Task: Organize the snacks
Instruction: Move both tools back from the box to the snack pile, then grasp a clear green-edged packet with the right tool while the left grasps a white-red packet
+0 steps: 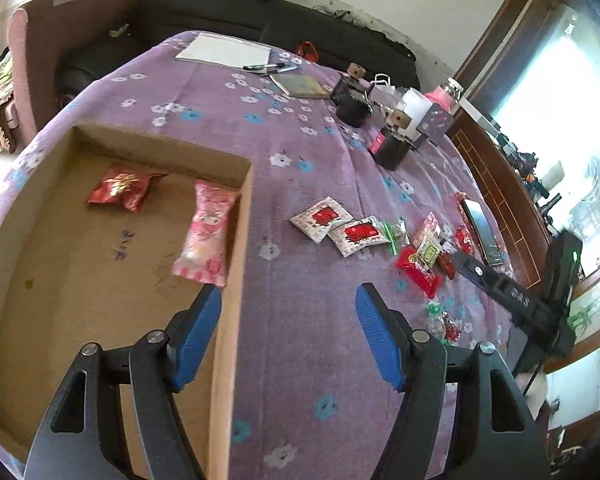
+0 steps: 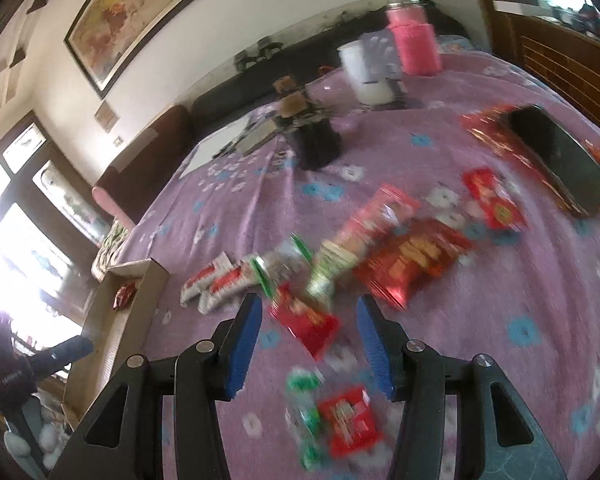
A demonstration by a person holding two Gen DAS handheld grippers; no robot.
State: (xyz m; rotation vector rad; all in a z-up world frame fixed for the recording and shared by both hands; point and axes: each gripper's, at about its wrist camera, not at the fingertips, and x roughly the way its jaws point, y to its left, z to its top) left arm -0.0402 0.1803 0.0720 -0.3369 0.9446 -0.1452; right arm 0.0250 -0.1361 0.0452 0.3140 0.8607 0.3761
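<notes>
The left tool (image 1: 288,336) is held wide open and empty over the right wall of the cardboard box (image 1: 236,240) at the table's (image 1: 300,360) near left corner, while the right tool (image 2: 306,344), likewise spread and gripping nothing, is poised above a red snack packet (image 2: 308,324). Inside the box a pink packet (image 1: 206,234) and a red packet (image 1: 122,186) are seen. Further along the right edge, loose snacks (image 1: 364,234) are scattered beside a phone (image 1: 480,228).

Right gripper (image 2: 306,338): jaws spread, empty, above the purple cloth (image 2: 500,320). A red packet (image 2: 306,326) lies between the fingers. More snack packets (image 2: 380,256) lie scattered beyond. Cardboard box (image 2: 112,320) at left. View blurred.
</notes>
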